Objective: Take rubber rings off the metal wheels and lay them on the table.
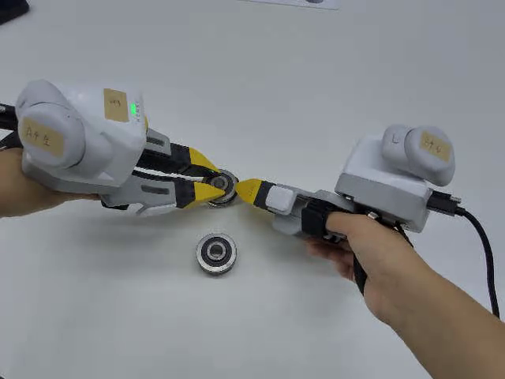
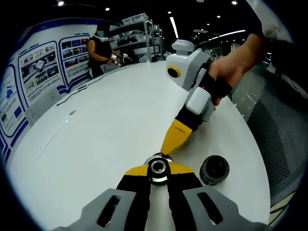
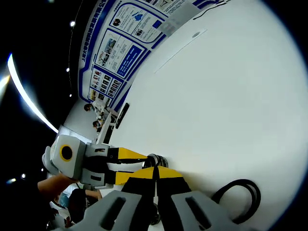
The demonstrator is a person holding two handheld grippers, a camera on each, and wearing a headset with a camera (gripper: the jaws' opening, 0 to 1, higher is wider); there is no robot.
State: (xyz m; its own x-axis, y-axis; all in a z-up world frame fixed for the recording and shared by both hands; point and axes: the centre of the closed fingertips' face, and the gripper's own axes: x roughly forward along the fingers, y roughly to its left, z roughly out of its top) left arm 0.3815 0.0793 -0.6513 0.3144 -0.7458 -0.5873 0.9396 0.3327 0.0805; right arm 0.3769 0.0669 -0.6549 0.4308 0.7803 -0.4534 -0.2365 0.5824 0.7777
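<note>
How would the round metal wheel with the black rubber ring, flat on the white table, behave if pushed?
The round metal wheel lies flat, so it would probably slide, not roll. Its rubber ring may drag on the white table. Being metal, it is likely stiff and heavy for its size.

Landmark: loose wheel [image 1: 216, 253], flat on the table [image 1: 331, 71]. Just behind it and above the table: held wheel [image 1: 221, 186], clamped between the jaws of the left gripper [image 1: 211, 178], reaching in from behind-left of the loose wheel. Behind-right of the loose wheel: right gripper [image 1: 248, 189], jaws together, tip against the held wheel's right side. Far right of the loose wheel: cable [image 1: 483, 245], trailing nearer.
</note>
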